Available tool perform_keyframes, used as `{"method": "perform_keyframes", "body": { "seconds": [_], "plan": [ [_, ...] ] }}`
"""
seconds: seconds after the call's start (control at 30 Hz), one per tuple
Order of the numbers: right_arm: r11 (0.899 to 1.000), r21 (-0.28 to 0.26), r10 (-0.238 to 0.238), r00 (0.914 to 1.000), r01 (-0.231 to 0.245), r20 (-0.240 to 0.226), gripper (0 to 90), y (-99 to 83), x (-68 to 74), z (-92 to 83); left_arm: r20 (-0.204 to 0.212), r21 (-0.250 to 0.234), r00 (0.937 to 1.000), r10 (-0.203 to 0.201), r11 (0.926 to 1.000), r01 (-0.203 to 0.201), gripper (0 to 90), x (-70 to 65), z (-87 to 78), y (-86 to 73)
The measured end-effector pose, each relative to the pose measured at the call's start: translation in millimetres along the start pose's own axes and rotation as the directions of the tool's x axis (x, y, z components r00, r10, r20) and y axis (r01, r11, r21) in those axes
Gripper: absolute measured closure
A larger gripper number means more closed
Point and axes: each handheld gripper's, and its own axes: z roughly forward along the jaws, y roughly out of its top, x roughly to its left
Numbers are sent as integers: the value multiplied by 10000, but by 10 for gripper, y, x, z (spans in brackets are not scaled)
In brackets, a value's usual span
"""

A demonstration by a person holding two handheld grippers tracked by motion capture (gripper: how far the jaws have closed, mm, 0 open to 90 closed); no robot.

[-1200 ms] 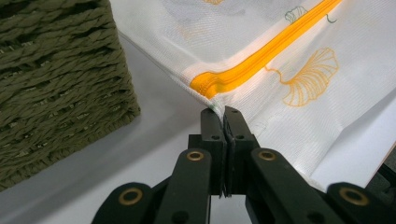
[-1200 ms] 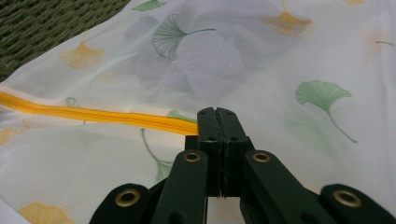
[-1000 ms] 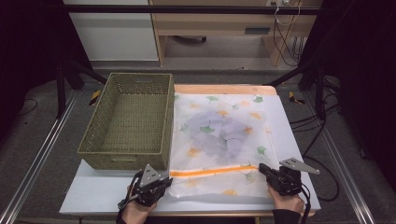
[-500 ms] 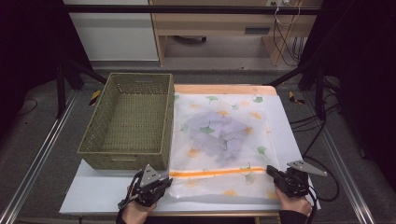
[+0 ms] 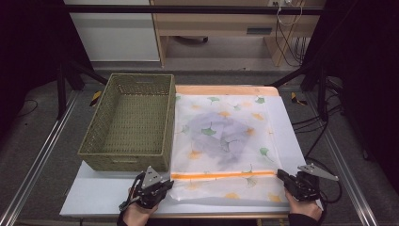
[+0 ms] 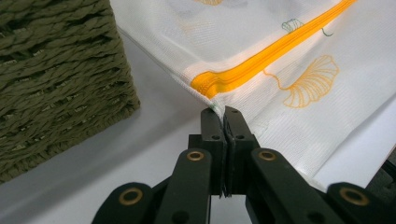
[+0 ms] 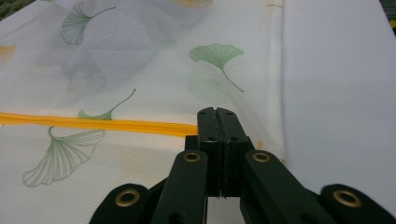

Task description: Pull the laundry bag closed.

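right tool (image 5: 285,178) now farther right, closed at zipper (image 5: 223,175) end; left tool (image 5: 165,185) clamped on mesh bag (image 5: 226,141) edge

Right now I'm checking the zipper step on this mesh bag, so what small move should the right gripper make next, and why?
Probably pull along the orange zipper. The right gripper looks shut at its end, while the left gripper pinches the mesh bag at the other end.
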Motion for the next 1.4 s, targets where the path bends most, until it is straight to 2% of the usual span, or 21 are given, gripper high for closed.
{"method": "perform_keyframes", "body": {
  "seconds": [0.4,0.67,0.77,0.83,1.07,1.17,1.3,1.4],
  "plan": [
    [9997,160,157,9988,-164,467,896,-33,-135,-7,-3,85,10000,12,10000,-11,877,-10,17,-8],
    [9991,400,121,9989,-139,459,873,-41,-140,36,-41,7,10000,19,10000,-19,872,-5,21,-14],
    [9997,221,28,9986,-40,523,792,-44,-142,43,-75,-73,9999,123,9999,-123,857,4,14,-15],
    [10000,1,-29,9986,29,535,715,-43,-144,42,13,-170,9999,111,9998,-111,815,14,-6,-11],
    [9924,-802,-870,9927,936,831,480,-33,-138,45,283,-812,9996,20,9967,3,562,112,-154,8],
    [9891,-1040,-952,9915,1043,892,410,-27,-147,43,165,-940,9998,102,9955,-86,492,165,-206,12],
    [9847,-1285,-1048,9893,1175,1017,343,-14,-151,40,-35,-864,9998,207,9960,-209,429,240,-235,-2],
    [9828,-1407,-1073,9897,1200,947,303,-4,-150,43,-58,-799,9996,276,9964,-280,382,295,-238,-22]
  ]
}}
